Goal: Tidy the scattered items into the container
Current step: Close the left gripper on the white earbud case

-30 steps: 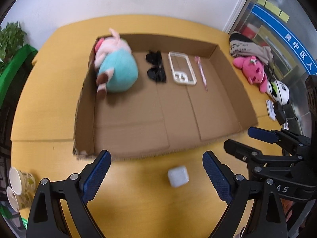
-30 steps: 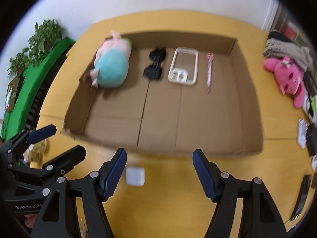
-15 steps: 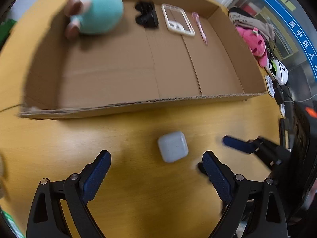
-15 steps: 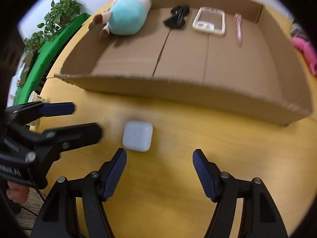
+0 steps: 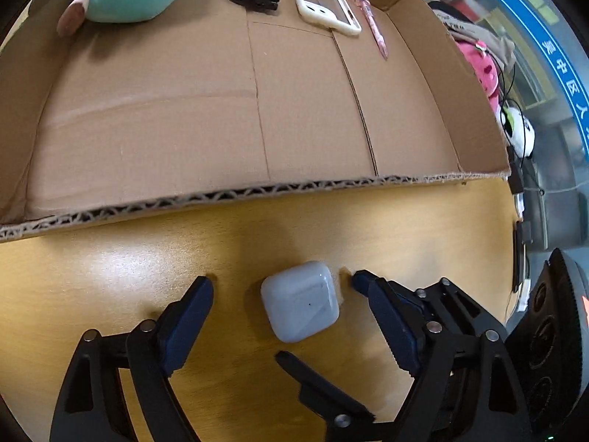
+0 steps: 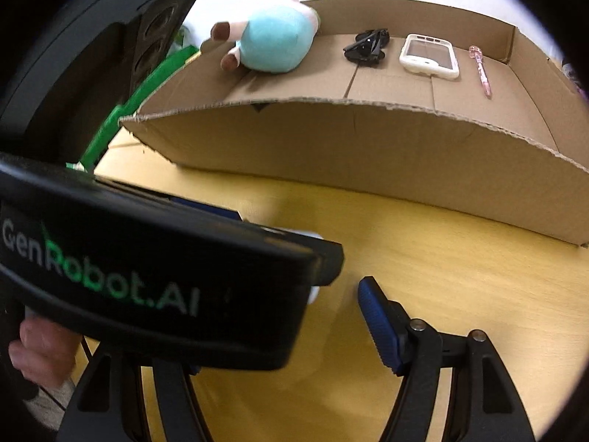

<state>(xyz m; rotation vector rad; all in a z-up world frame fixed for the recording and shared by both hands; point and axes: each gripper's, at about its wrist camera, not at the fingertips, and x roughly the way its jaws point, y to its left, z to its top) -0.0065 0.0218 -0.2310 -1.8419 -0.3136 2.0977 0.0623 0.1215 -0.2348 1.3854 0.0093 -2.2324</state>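
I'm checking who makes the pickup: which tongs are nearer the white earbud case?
Left. The left tongs straddle the earbud case, closing, pads not yet touching. The right tongs sit just beside it, one finger by its near edge.

Little white earbud case [image 5: 300, 301] sits flat on the desk [image 5: 110, 280], just outside the cardboard box's [image 5: 257, 189] near wall.

glossy smooth plastic case [image 5: 300, 301] on shiny wood-look table [image 5: 110, 276]; matt corrugated cardboard box [image 5: 257, 191], raw edge
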